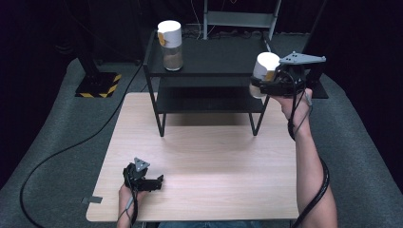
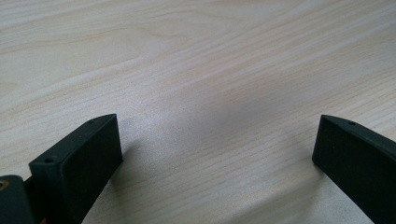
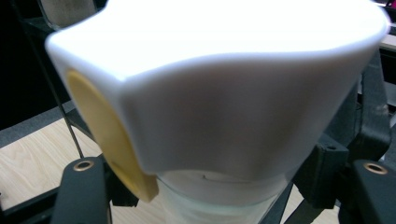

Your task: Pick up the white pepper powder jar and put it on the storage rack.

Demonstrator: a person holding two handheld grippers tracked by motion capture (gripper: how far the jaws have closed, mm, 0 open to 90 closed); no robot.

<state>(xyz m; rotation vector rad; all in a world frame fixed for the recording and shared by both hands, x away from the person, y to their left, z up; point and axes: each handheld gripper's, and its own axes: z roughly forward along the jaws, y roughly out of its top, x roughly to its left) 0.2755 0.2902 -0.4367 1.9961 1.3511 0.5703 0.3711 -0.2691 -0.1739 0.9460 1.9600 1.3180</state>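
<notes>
High view: the right gripper [image 1: 266, 85] is clamped on a clear plastic jar with a tall white cap and a yellow tab [image 1: 264, 71], holding it upright in the air at the right end of the black 2-tier metal shelf [image 1: 209, 71], about level with its top tier. A second jar of the same kind [image 1: 170, 45] stands on that top tier, toward the left, well apart from the held one. The left gripper [image 1: 151, 183] rests on the pale wooden table [image 1: 214, 161] near its front edge, jaws spread wide with nothing between them; its own view has bare wood grain between the 2 black jaws.

In the right gripper view the white cap [image 3: 224, 93] looms close, and the jaws seem to grip the clear body below it.

Risk, as I judge it: the jar sits beside the shelf's corner post, so a sideways move could knock its base against the frame and twist it in the grip. The smooth, top-heavy jar might also slip or tip when set down.
</notes>
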